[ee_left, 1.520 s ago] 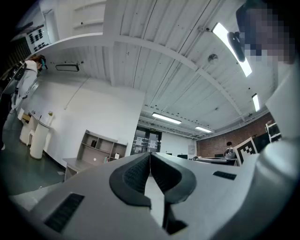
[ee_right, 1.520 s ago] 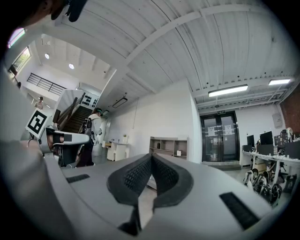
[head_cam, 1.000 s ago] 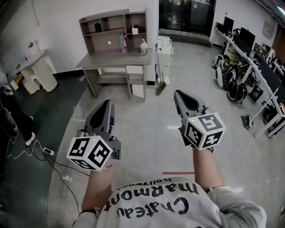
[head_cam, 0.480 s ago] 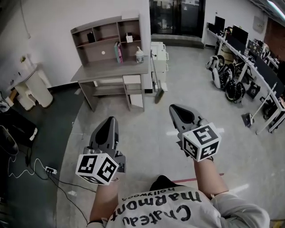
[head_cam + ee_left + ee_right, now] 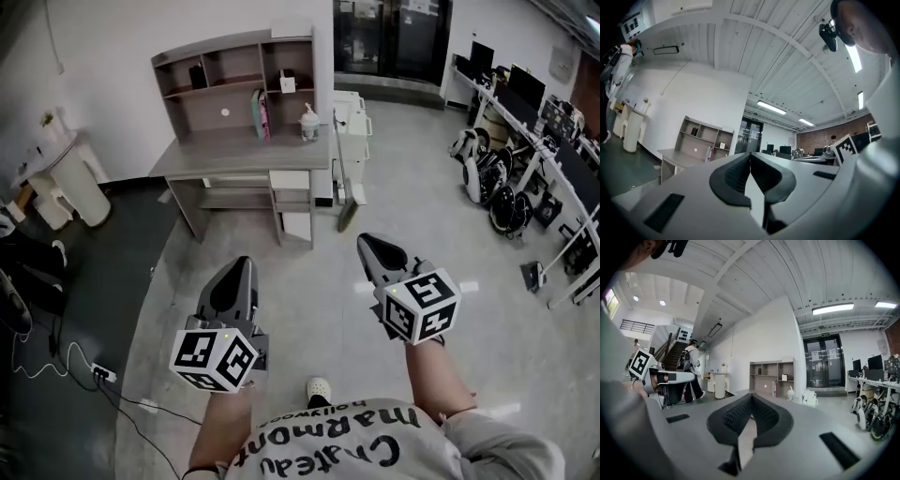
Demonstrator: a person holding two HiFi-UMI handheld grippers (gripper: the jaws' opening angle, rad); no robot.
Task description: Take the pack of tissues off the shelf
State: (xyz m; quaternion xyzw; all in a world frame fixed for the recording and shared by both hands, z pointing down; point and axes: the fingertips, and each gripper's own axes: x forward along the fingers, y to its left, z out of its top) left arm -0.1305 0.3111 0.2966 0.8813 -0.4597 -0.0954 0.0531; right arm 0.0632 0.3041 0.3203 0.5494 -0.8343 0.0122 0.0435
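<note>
Left gripper (image 5: 241, 267) and right gripper (image 5: 367, 242) closed, empty — tissue pack (image 5: 287, 84) a small white block on the shelf (image 5: 234, 43).

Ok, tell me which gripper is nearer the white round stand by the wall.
Left. The left gripper is on the white round stand's side, though well short of it; the right gripper is farther off across the floor.

A grey desk (image 5: 234, 161) carries upright books (image 5: 261, 94) and a lidded cup (image 5: 308, 122). A white cabinet (image 5: 352, 117) stands just beside it, with a broom (image 5: 346, 208) leaning there. A power strip (image 5: 101, 321) with cables lies on the dark floor at left. Monitors (image 5: 520, 82) line long tables at right.
</note>
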